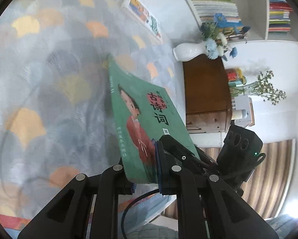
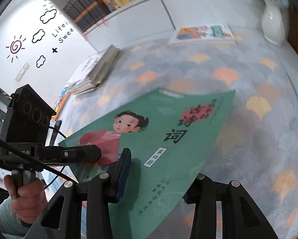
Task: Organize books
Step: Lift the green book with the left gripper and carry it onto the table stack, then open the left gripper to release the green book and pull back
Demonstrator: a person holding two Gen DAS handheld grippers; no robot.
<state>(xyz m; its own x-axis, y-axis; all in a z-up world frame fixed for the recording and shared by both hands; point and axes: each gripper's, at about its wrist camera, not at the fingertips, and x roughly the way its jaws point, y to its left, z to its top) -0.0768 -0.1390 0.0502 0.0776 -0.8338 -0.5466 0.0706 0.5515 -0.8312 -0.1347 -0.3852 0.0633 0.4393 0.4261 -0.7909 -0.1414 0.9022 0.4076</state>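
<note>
While both claws pinch it, left claw (image 1: 144, 165) and right claw (image 2: 156, 171), we see the green book (image 2: 158, 139): a girl in red, black title characters

One green book (image 2: 164, 139), one book stack (image 2: 95, 71), one flat picture book (image 2: 202, 32), two vases (image 1: 186, 50), two hand-held grippers (image 1: 144, 171).

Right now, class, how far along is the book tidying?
Done: a stack of books sits piled on the patterned cloth. In hand: the green book, clamped by the left gripper and gripped too by the right gripper. Left: shelving it, plus the flat white book near the vase.
</note>
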